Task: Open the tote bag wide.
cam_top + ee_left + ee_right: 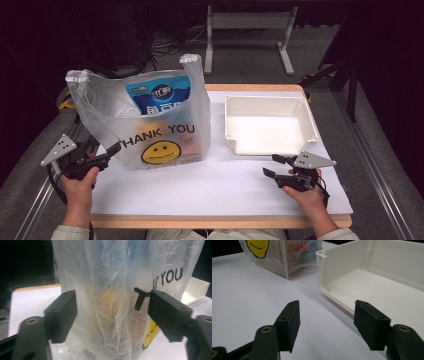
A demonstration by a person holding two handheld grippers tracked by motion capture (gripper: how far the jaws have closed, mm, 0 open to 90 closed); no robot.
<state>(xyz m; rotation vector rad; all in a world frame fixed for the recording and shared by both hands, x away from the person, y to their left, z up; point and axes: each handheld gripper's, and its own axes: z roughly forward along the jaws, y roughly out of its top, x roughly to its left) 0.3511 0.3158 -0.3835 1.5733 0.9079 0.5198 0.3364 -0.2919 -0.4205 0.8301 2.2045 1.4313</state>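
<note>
A clear plastic bag (pixel 150 120), printed with "THANK YOU" and a yellow smiley face, stood upright on the left half of the white-topped table (pixel 220 185), still full. A blue packet (pixel 159 97) rose out of its mouth, with orange and reddish goods showing dimly through the film below; how many lay inside could not be told.

The left claw (pixel 111 152) had its jaws spread to either side of the bag's near left corner. In the left gripper view the film (pixel 112 315) bulged between the two black pads, which were not pressing it. Just to the right of the bag, an empty white tray (pixel 270 145) waited with nothing yet in it. The right claw (pixel 274 165) hovered low over the table in front of the tray, jaws spread and holding nothing.

Judged from this, the unpacking had scarcely begun: the bag was about to be steadied, nothing had come out, and every item remained to be moved across.

The count: one bag, one tray, one blue packet in plain sight, two claws, two hands.
</note>
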